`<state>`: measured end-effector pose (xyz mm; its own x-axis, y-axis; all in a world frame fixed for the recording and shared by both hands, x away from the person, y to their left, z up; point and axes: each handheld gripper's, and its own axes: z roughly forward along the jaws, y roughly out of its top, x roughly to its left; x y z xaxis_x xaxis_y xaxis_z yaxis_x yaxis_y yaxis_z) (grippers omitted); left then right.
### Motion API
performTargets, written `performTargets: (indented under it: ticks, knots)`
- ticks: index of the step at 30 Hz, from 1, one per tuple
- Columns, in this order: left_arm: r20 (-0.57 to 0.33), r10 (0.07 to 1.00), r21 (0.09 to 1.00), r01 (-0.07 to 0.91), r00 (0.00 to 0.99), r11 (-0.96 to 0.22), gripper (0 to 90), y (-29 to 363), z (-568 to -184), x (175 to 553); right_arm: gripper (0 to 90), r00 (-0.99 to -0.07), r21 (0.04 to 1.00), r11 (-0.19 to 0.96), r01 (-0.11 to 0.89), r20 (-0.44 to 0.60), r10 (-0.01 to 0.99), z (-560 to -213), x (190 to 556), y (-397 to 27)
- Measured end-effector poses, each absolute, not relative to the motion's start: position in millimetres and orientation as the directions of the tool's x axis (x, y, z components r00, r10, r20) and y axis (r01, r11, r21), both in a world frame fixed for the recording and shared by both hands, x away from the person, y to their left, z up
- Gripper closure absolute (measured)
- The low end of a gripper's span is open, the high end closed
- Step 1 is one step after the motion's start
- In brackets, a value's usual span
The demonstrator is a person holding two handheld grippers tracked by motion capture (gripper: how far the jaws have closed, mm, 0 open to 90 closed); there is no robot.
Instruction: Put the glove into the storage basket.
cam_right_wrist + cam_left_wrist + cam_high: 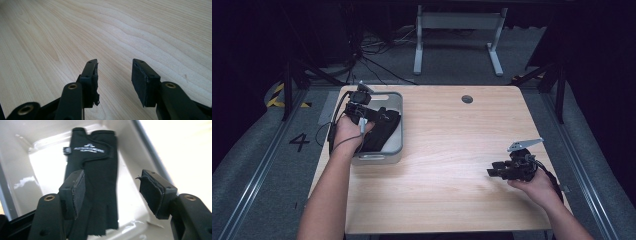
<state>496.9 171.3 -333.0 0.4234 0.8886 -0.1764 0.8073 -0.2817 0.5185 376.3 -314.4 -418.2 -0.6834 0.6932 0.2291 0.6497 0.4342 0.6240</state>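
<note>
Black glove (96, 182) lying flat in the grey bin (398, 102) at the counter's (452, 150) left side: drop looks done. Left gripper (112, 192) above it, jaws spread, empty. Right gripper (113, 80) over bare counter, jaws apart, holding nothing. Left to do: withdrawing, apparently.

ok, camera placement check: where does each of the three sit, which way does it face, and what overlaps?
High view: above the person's side, facing forward and down on the table; both forearms, left gripper, right gripper.
Left gripper view: on the left gripper, looking down between open jaws at a black glove in the grey bin.
Right gripper view: on the right gripper, open jaws over bare table.
Shared: glove and bin, high and left gripper views.
</note>
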Motion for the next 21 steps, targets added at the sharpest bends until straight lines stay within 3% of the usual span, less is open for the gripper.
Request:
performTargets:
  ticks: [21]
  knots:
    - [-0.172,0.741,0.628,0.652,0.65,-0.426,37.3,133.4,-314.2,391.5,55.3,-0.685,0.632,0.446,0.634,0.192,0.703,-416.2,395.2,-329.7]
